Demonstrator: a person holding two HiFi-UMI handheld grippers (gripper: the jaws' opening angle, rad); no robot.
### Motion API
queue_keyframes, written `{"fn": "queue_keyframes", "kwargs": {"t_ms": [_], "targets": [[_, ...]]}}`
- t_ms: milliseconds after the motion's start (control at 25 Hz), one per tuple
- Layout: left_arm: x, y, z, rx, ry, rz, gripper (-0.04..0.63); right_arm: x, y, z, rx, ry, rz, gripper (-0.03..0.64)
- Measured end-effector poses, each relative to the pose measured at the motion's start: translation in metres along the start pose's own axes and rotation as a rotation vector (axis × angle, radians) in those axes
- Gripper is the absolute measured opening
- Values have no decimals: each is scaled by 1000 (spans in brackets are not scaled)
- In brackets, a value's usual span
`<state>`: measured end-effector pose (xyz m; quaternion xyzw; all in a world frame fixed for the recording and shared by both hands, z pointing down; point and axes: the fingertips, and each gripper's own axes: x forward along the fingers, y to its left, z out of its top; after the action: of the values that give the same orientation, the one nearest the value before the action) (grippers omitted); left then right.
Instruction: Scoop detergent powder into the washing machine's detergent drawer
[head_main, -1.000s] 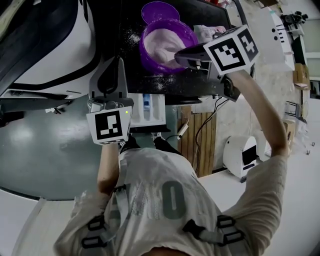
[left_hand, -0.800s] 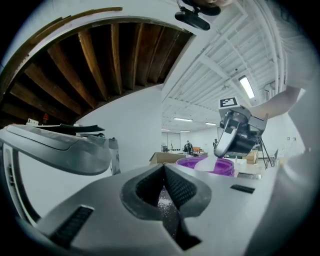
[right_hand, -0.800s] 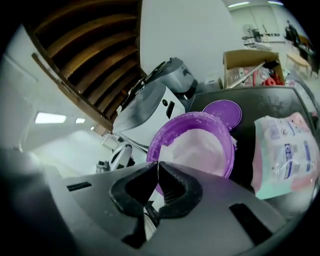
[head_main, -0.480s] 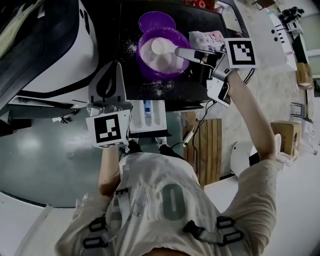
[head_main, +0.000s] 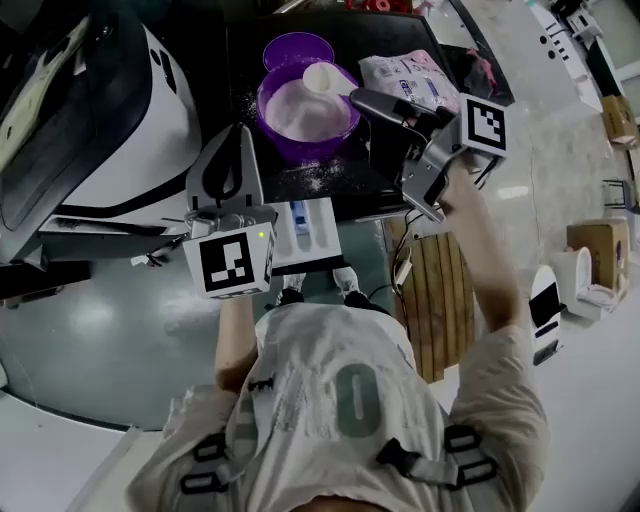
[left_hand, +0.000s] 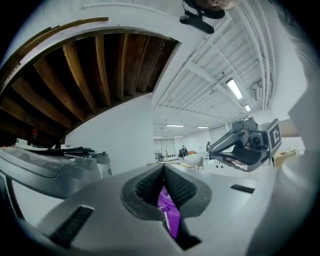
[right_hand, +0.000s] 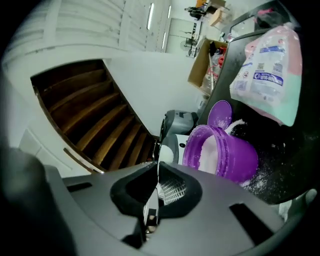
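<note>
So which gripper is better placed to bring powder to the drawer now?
Right. The right gripper is shut on the scoop, which looks filled, over the tub. The left gripper, shut, holds no scoop, though nearer the drawer.

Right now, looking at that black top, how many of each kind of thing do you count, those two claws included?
purple tub: 1
purple lid: 1
white scoop: 1
printed bag: 1
claws: 2, the left claw and the right claw
Total: 6
</note>
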<state>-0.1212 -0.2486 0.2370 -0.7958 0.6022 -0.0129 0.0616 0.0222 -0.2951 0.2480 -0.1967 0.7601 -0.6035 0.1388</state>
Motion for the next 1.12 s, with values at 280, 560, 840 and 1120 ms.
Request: {"fn": "queue_keyframes", "kwargs": {"t_ms": [280,560,840,1120], "targets": [[-9,-21,2,4,-18,-28,21,-48,-20,-26,177,-144,93,11],[-12,-36,1,15,-28,-39,21,-84,-53,-63,255,-196,105,11],[-12,-42,8,24,-33,-39,21,-95,-60,-76,278,-183,100,11],[-17,-33,3,17,-21,-11,21,-91,-44,-77,252,-144,133,11]]}}
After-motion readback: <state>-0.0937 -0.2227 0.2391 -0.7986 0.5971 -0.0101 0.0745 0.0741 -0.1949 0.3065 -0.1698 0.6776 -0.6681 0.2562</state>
